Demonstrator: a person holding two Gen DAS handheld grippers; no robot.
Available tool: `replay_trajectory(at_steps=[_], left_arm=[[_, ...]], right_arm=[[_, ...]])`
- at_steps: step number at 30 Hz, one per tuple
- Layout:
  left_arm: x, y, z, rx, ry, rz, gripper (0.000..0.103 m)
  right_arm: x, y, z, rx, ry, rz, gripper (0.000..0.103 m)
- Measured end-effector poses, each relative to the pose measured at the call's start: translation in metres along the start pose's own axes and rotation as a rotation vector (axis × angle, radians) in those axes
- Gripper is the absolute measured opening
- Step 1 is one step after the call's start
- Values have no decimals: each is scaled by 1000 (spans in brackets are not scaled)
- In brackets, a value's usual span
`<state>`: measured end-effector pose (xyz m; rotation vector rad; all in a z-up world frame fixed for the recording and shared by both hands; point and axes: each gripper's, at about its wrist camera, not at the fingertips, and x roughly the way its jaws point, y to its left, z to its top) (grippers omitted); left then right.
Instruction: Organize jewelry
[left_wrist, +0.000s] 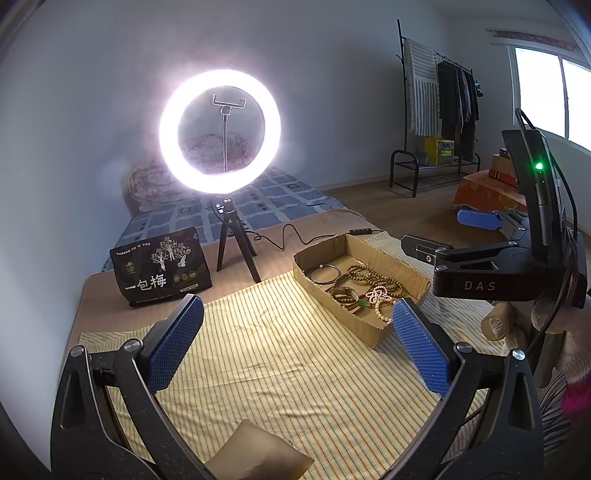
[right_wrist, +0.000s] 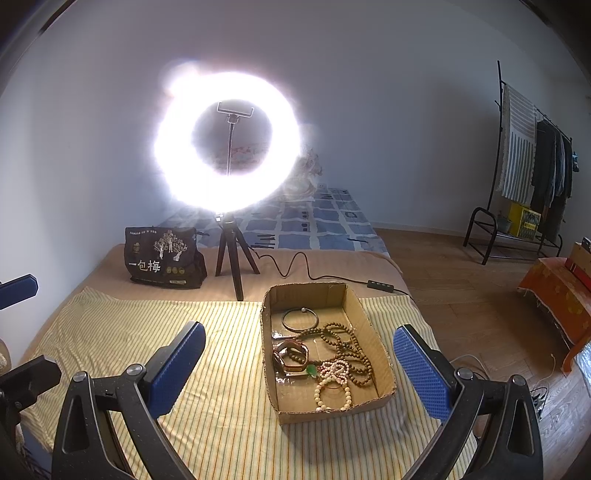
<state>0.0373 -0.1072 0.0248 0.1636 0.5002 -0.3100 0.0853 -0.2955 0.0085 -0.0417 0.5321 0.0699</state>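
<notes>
At the far left a black bag (right_wrist: 164, 256) stands on the bed, and beside it the lit ring light (right_wrist: 226, 146) on its tripod. The left gripper (left_wrist: 297, 341) hangs wide open over the striped cloth (left_wrist: 258, 354) and holds nothing. Further right the cardboard box (right_wrist: 384, 400) lies on the cloth with the jewelry (right_wrist: 332, 360) inside: bangles, bead strings. The right gripper (right_wrist: 299, 363) is also wide open and empty, above the box.
</notes>
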Motion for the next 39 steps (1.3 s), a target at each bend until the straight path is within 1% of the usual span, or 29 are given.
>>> replay_trajectory(at_steps=[22, 35, 39], left_arm=[[-2, -4, 1, -1, 4, -5, 103], [-2, -7, -2, -1, 1, 6, 103], [0, -1, -4, 4, -3, 14, 103]], right_arm=[[0, 0, -1, -2, 1, 0, 103], [0, 0, -4, -3, 8, 3, 103], [0, 0, -4, -4, 9, 3, 103]])
